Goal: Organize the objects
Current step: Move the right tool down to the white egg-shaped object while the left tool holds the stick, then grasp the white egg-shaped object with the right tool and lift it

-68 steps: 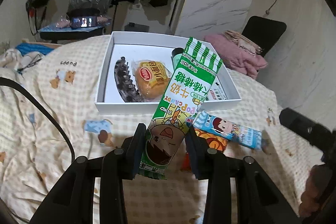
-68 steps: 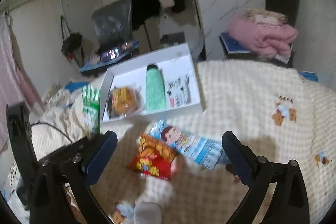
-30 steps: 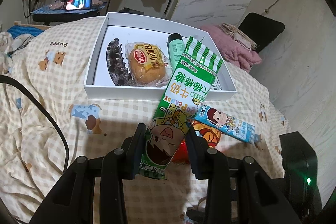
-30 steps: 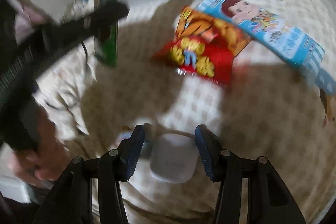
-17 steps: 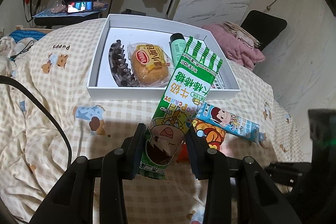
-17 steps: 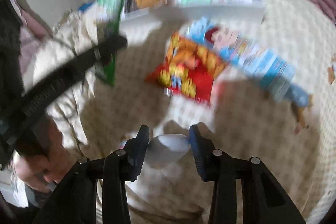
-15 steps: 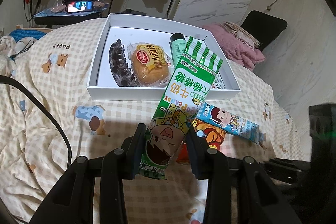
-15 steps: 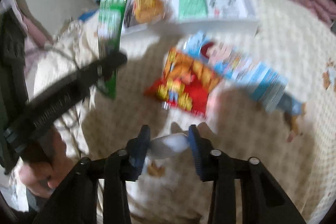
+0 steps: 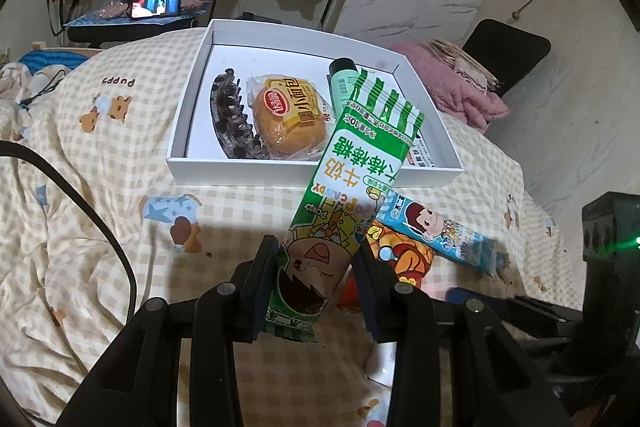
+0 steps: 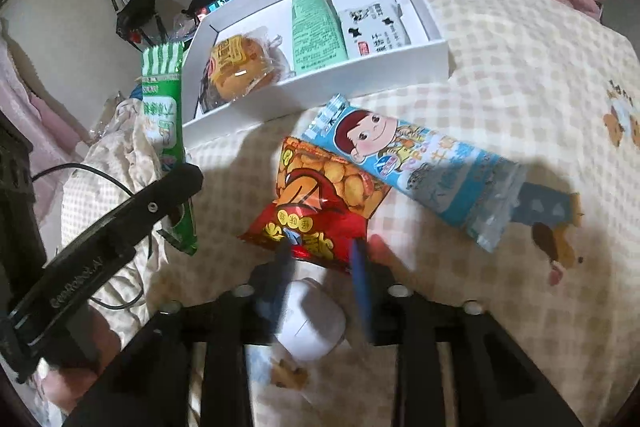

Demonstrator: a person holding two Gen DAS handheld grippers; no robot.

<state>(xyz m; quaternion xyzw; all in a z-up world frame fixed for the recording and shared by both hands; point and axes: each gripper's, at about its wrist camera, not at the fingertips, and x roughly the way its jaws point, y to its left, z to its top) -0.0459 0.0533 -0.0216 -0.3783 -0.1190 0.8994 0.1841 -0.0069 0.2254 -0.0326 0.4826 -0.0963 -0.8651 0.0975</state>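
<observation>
The left gripper [image 9: 316, 279] was clamped on the green candy [image 9: 352, 195], short of the box [image 9: 316, 179]. The right gripper [image 10: 320, 291] was opening, seemingly around a white case [image 10: 312, 323]; it should regrip squarely before lifting.

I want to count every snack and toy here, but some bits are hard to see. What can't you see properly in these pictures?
- Hair claw: in the right wrist view the bun and the box wall hide it.
- White packet: in the left wrist view the green candy pack covers most of it.
- Right gripper: fingers smeared by motion as its jaws open over the small white case, so contact is unclear.
</observation>
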